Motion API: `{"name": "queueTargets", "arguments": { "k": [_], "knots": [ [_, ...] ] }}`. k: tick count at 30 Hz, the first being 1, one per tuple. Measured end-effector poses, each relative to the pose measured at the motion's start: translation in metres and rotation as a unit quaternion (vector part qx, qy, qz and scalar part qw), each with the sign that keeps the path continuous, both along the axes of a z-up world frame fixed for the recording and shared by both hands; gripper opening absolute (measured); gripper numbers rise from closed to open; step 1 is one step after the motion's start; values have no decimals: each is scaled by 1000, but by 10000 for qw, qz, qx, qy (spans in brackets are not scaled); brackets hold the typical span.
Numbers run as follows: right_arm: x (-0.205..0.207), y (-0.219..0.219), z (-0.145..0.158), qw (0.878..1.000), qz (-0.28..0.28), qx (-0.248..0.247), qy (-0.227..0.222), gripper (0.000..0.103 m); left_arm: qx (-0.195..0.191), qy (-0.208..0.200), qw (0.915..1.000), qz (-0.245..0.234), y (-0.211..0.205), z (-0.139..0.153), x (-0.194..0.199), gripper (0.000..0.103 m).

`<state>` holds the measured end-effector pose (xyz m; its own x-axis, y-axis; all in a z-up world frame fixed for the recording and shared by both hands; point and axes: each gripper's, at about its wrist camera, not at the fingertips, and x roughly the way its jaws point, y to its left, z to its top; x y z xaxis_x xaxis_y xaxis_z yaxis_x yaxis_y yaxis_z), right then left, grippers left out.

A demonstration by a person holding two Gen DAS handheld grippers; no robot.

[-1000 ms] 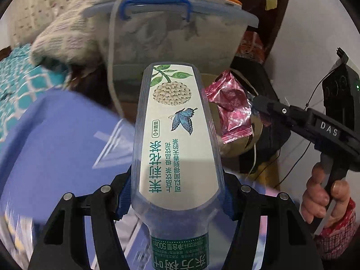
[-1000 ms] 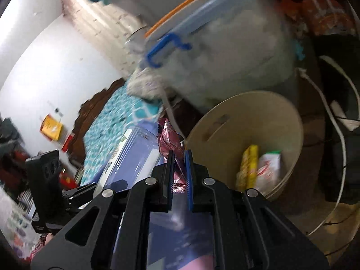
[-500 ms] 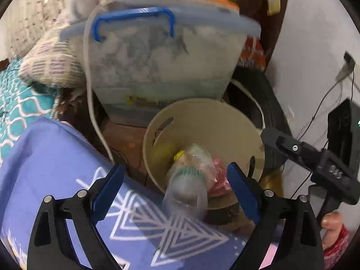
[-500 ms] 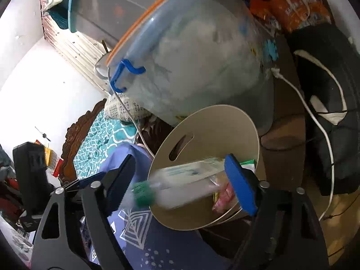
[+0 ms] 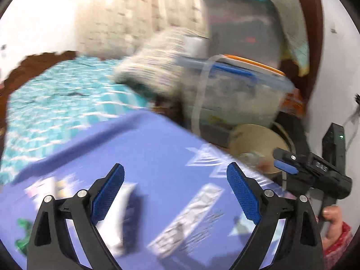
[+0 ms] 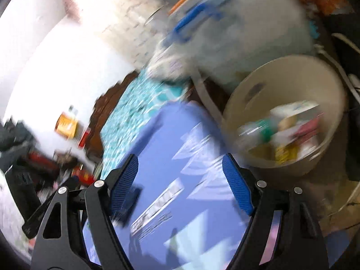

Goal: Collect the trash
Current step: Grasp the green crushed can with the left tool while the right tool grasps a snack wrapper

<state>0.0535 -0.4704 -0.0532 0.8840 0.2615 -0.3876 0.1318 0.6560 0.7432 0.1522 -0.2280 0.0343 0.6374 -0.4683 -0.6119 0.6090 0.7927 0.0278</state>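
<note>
Both views are motion-blurred. My left gripper (image 5: 175, 186) is open and empty above a purple cloth (image 5: 146, 148). On the cloth lie a long silver wrapper (image 5: 191, 216) and a white and dark packet (image 5: 126, 211). My right gripper (image 6: 180, 180) is open and empty over the same cloth (image 6: 180, 139); it also shows at the right of the left wrist view (image 5: 290, 166). The beige bin (image 6: 333, 103) beside the cloth holds a clear bottle with a green cap (image 6: 258, 132), a pink wrapper (image 6: 308, 128) and a yellow packet (image 6: 283, 153). The bin also shows in the left wrist view (image 5: 254, 137).
A clear storage box with blue handle (image 5: 236, 90) stands behind the bin, under another container (image 5: 243, 27). A patterned pillow (image 5: 155, 67) and a teal bedspread (image 5: 56, 103) lie at the left. White cables (image 6: 346, 67) run by the bin. A green scrap (image 5: 22, 231) lies at lower left.
A second ago the left gripper held the bottle and the right held the pink wrapper. Both opened and dropped them into the bin. Both grippers have since pulled back over the cloth.
</note>
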Motion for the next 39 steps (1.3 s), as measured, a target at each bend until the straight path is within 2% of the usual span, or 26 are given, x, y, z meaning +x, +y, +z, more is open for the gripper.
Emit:
{"name": "queueTargets", "arguments": {
  "k": [5,12,21,23,24,26,29,32,36,39],
  "knots": [
    [27,93,7,9949,966,-272,138,78,66,-55,9970,765,89,3,-3,88],
    [55,202,12,9798,1898,-540,329,78,52,29,9876,1571,193,-5,-9,88],
    [85,284,25,9583,2626,-1031,448,77,-247,317,9716,2333,297,-25,-1,88],
    [94,293,24,9552,2725,-1029,516,75,-354,376,9681,2453,317,-29,1,87],
    [96,297,22,9539,2766,-1030,549,74,-420,420,9660,2517,327,-32,2,83],
    [103,305,19,9511,2823,-1094,607,72,-529,556,9631,2580,341,-37,5,77],
    [115,320,13,9472,2913,-1128,728,68,-738,839,9586,2621,361,-47,13,77],
    [129,333,8,9423,3061,-1074,821,61,-792,899,9582,2599,364,-52,16,77],
    [146,355,6,9383,3197,-980,888,62,-839,1044,9588,2506,365,-58,32,78],
    [161,368,1,9401,3193,-704,961,63,-1076,1310,9538,2482,370,-64,46,78]
  ]
}}
